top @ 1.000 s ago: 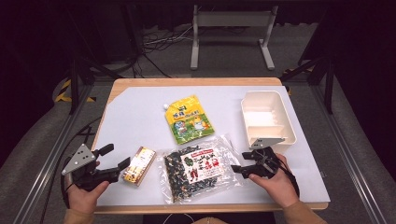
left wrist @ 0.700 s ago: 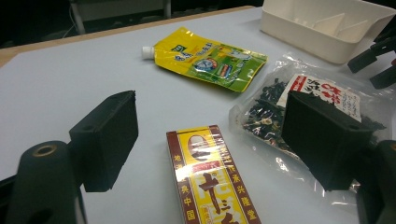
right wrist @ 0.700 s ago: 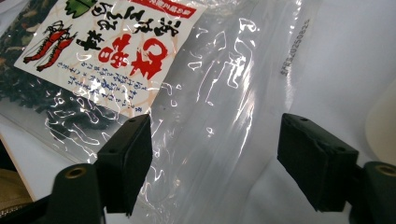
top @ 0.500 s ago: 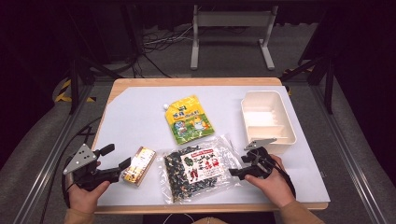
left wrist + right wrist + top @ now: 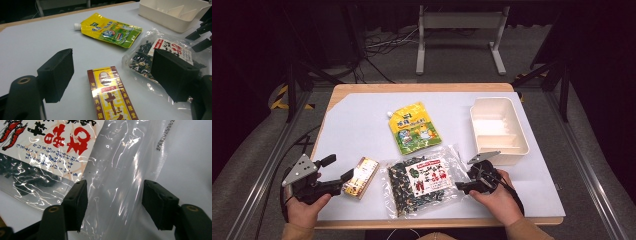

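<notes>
— Standing on grey floor [image 5: 257, 165], lying mostly in darkness beyond the table [image 5: 362, 90]?
— Yes, showing a wooden edge under a white sheet [image 5: 357, 130]. Resting behind: a pale metal stand [image 5: 460, 35], trailing cables [image 5: 384, 47].

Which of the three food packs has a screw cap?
The yellow pouch, farthest up the table: a white spout cap sits at its corner. The clear bag and small box have none.

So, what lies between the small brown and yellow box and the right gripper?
The clear bag of dark dried food lies between the box and the right gripper, as the high view shows; its clear edge sits between that gripper's open fingers.
</notes>
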Demonstrator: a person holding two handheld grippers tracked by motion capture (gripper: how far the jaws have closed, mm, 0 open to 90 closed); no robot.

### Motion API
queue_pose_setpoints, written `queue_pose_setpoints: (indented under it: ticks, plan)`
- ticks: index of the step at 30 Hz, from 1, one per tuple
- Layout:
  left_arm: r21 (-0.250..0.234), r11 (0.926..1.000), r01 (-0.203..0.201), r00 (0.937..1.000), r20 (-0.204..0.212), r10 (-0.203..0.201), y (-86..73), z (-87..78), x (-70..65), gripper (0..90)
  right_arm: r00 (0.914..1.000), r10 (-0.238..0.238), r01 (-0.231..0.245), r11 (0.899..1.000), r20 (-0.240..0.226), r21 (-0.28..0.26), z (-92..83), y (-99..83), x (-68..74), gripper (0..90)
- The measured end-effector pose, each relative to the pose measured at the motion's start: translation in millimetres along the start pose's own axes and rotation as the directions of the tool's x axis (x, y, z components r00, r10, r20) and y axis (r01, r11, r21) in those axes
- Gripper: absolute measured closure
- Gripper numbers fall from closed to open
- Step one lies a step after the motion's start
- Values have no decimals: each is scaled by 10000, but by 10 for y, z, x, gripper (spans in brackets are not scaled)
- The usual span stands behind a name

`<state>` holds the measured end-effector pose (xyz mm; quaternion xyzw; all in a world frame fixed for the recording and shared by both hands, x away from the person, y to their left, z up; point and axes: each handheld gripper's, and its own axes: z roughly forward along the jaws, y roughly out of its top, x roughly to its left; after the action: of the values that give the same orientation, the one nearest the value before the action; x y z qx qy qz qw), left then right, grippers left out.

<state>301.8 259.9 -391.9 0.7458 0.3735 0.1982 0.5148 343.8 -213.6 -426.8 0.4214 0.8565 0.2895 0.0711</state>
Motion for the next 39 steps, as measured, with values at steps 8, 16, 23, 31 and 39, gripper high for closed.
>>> queue_pose_setpoints:
  ticks: [8,16,23,31,39]
  plan:
    - [20,9999,-145,9999,85,145,11,36,-19,194,9964,325,-317,9994,-777,121,9,1,26,699]
    - [-15,9999,-118,9999,62,118,6,29,-11,194,9976,251,-257,9996,-645,-79,3,4,77,810]
    - [-33,9999,-100,9999,29,100,4,12,-10,194,9984,121,-141,9992,-552,-370,-17,0,103,856]
    - [-11,10000,-65,10000,-28,65,-4,-2,0,194,9978,103,-167,9951,-654,-977,-166,78,100,877]
    - [-8,10000,-46,9999,-97,46,-7,-9,0,194,9984,-96,9,9881,-556,-1540,-392,207,97,883]
